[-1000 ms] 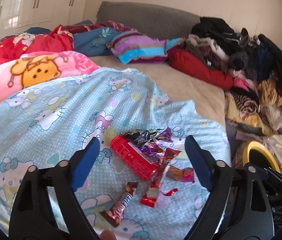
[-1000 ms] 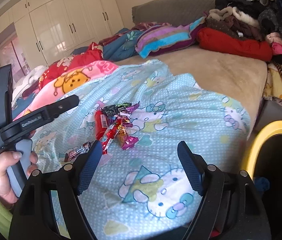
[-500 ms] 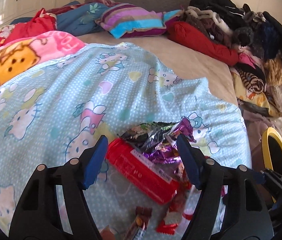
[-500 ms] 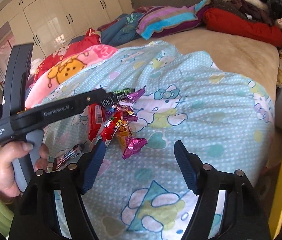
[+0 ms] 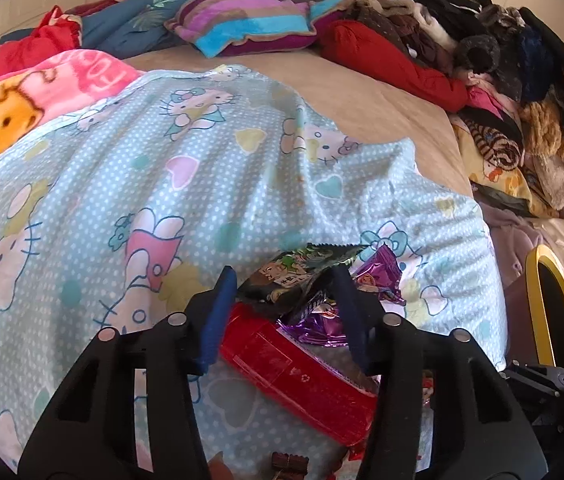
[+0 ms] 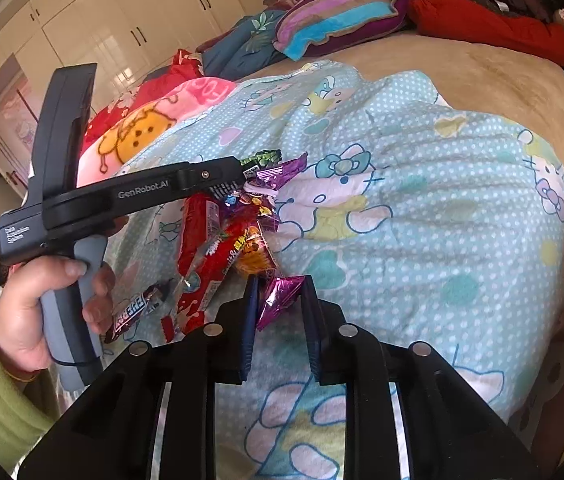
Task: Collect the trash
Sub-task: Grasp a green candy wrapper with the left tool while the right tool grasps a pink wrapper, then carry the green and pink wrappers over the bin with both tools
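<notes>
Our right hand-held gripper [image 6: 280, 292] is closing narrowly around a crinkled magenta wrapper [image 6: 280, 296] on the bed's blue cartoon blanket [image 6: 421, 200]; only this view shows the hand [image 6: 38, 312] gripping the left tool. From the left wrist we see the left hand-held gripper [image 5: 282, 300] closing half-wide over dark and purple wrappers [image 5: 301, 280] atop a red packet [image 5: 301, 376], plus a yellow-rimmed bin [image 5: 537, 304]

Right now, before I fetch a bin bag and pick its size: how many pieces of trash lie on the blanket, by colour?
Red: 2, long pack and candy bag
Purple: 1, purple wrapper
Magenta: 1, magenta wrapper, in the closing right claw
Green-black: 1, green-black wrapper
Orange: 1, orange wrapper
Brown: 1, chocolate bar
Total: 7 that I can tell apart
</notes>
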Demonstrator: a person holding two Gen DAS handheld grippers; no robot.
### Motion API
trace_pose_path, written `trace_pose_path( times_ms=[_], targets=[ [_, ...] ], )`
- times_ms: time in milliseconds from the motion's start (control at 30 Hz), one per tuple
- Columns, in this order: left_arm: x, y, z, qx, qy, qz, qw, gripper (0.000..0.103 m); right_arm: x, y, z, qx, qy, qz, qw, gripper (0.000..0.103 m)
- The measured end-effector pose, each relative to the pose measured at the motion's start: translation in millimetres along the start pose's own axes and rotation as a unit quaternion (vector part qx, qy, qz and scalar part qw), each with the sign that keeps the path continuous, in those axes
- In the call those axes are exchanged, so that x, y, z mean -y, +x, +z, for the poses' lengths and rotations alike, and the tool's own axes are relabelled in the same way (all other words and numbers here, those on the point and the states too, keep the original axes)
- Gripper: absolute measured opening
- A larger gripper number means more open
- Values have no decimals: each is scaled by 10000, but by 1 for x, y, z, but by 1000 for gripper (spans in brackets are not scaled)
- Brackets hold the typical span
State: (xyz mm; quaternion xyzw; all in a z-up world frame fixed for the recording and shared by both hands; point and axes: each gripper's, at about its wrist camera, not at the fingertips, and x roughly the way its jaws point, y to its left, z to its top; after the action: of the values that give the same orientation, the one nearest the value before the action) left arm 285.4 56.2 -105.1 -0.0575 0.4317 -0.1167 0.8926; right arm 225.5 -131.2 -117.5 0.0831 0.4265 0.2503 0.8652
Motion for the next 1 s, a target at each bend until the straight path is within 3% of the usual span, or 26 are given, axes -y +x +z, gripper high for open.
trace_pose_path(
  times_ms=[100,167,300,367,400,533,667,1000],
  targets=[
    [4,3,-1,-93,101,-28,9999,40,3,-10,-2,90,96,42,9999,20],
    [9,4,-1,-151,211,-74,9996,30,6,-17,-4,140,166,46,9998,20],
    [18,8,-1,-280,451,18,9986,25,13,-29,-8,198,317,85,9993,20],
    [22,10,0,-351,571,115,9977,15,17,-36,-9,238,388,97,9989,20],
    [25,10,-1,-388,647,163,9970,1,19,-39,-10,267,416,106,9987,20],
    [35,7,-4,-346,837,245,9956,1,24,-50,-11,328,522,97,9981,20],
    [33,-5,-6,-114,644,197,9977,1,27,-60,-15,372,545,97,9978,20],
    [45,-74,-11,895,92,-107,9959,1,25,-82,-15,584,471,26,9972,20]
  ],
)
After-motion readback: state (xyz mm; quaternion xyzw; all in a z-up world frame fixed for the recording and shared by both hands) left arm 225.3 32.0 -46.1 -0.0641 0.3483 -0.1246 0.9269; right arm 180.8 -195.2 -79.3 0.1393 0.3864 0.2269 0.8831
